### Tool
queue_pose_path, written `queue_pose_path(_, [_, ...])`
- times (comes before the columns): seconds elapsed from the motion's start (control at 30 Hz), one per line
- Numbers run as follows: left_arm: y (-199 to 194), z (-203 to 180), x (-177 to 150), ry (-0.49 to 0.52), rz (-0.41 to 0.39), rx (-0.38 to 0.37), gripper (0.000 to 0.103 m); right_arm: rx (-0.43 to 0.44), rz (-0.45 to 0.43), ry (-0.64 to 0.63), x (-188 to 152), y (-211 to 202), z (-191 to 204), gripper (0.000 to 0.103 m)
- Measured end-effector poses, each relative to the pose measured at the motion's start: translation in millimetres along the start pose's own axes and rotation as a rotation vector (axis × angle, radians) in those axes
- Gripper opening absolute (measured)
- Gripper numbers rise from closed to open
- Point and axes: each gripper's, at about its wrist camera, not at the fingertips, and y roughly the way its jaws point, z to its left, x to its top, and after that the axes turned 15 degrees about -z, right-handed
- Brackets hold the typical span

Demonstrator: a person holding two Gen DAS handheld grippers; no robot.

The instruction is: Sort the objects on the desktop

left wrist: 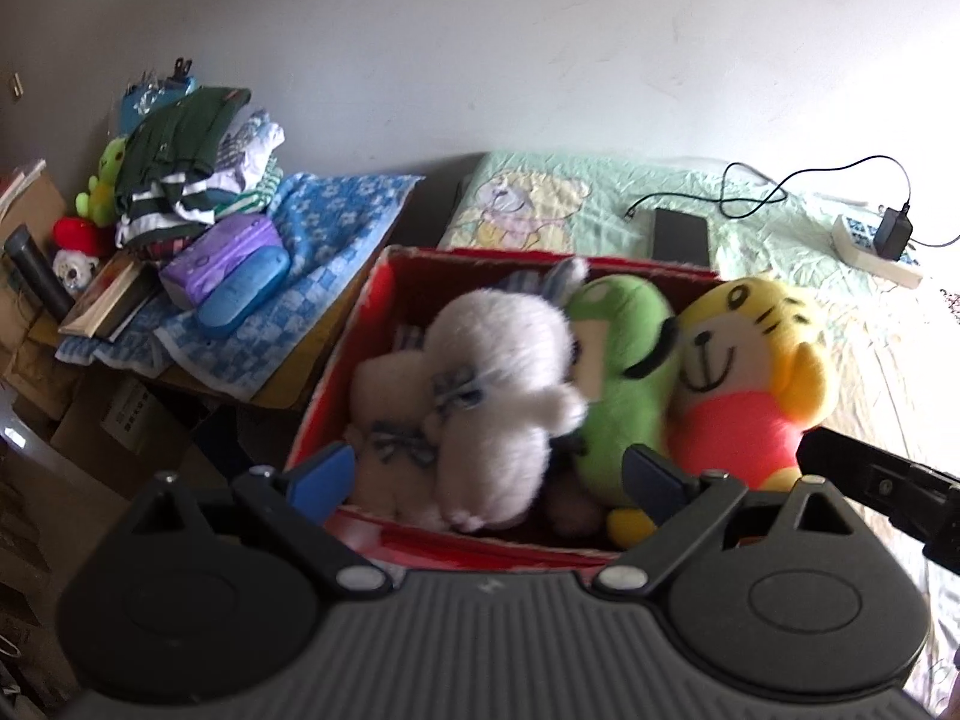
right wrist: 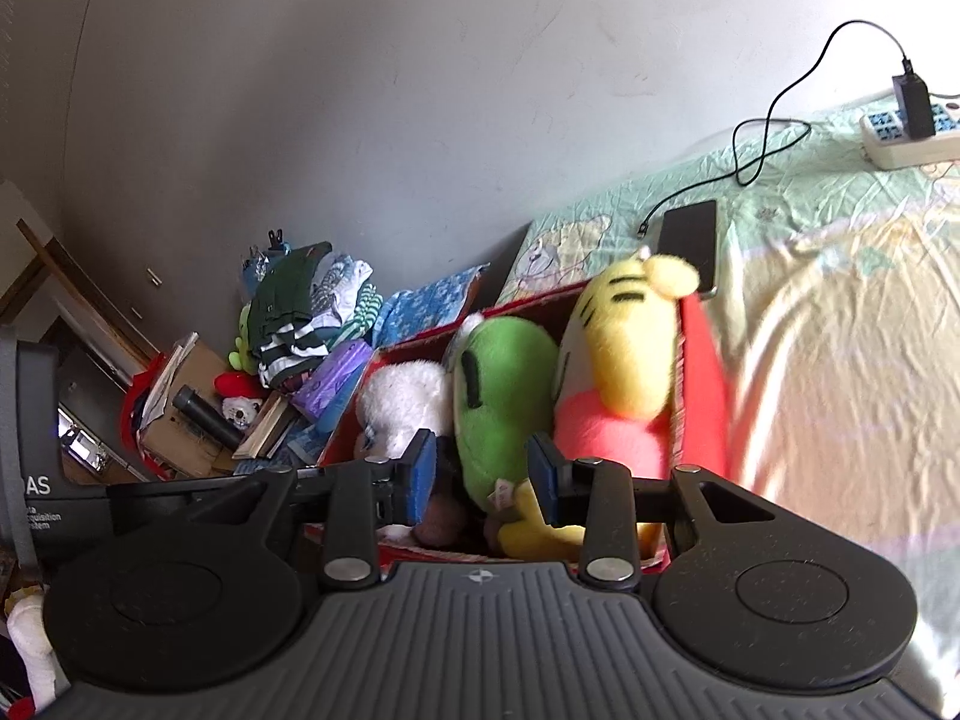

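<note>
Left gripper (left wrist: 489,468) first: jaws spread wide, blue pads flaring out to either side, nothing between them, hanging over the near edge of the red box (left wrist: 384,276). Right below that gap sits the white plush (left wrist: 498,378), fluffy, with little blue bows on its feet, blurred in this view. Over to the right gripper (right wrist: 483,474): jaws parted too, a narrower gap, gripping nothing that I can see, with the lower end of the green plush (right wrist: 504,402) showing between the pads; whether they touch it I cannot tell.

Inside the box, three toys packed side by side: white one on the left, green one in the middle, and the yellow tiger plush (left wrist: 750,372) in its pink shirt on the right, leaning up over the box's right wall. A yellow foot pokes out at the near rim.

Widening out, the box stands on a bed with a pale green sheet (left wrist: 780,240). Beyond it lies a black phone (left wrist: 681,237), a black cable (left wrist: 756,192) looping off toward a charger plugged into a white power strip (left wrist: 876,249). Off to the left, a blue checked cloth (left wrist: 312,276) carries a purple tissue pack (left wrist: 222,258), a blue case (left wrist: 243,294) and a heap of folded clothes (left wrist: 186,162).
</note>
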Motion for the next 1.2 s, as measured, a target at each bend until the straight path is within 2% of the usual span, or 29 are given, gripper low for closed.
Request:
queue_pose_path(0.13, [-2, -21, 3, 0.012, -0.007, -0.015, 0.096, -0.022, -0.014, -0.006, 8, -10, -12, 0.037])
queue_pose_path(0.37, [-4, -63, 3, 0.046, -0.011, -0.05, 0.096, -0.115, -0.011, -0.029, 18, -22, -37, 0.037])
queue_pose_path(0.53, [-5, -92, -1, 0.067, 0.0, -0.09, 0.096, -0.202, 0.004, -0.028, 22, -32, -60, 0.037])
queue_pose_path(0.73, [-8, -130, -12, 0.112, 0.007, -0.141, 0.096, -0.349, 0.02, -0.038, 25, -43, -87, 0.037])
queue_pose_path(1.2, [-17, -198, -38, 0.237, 0.012, -0.24, 0.095, -0.552, 0.038, -0.088, 21, -65, -120, 0.037])
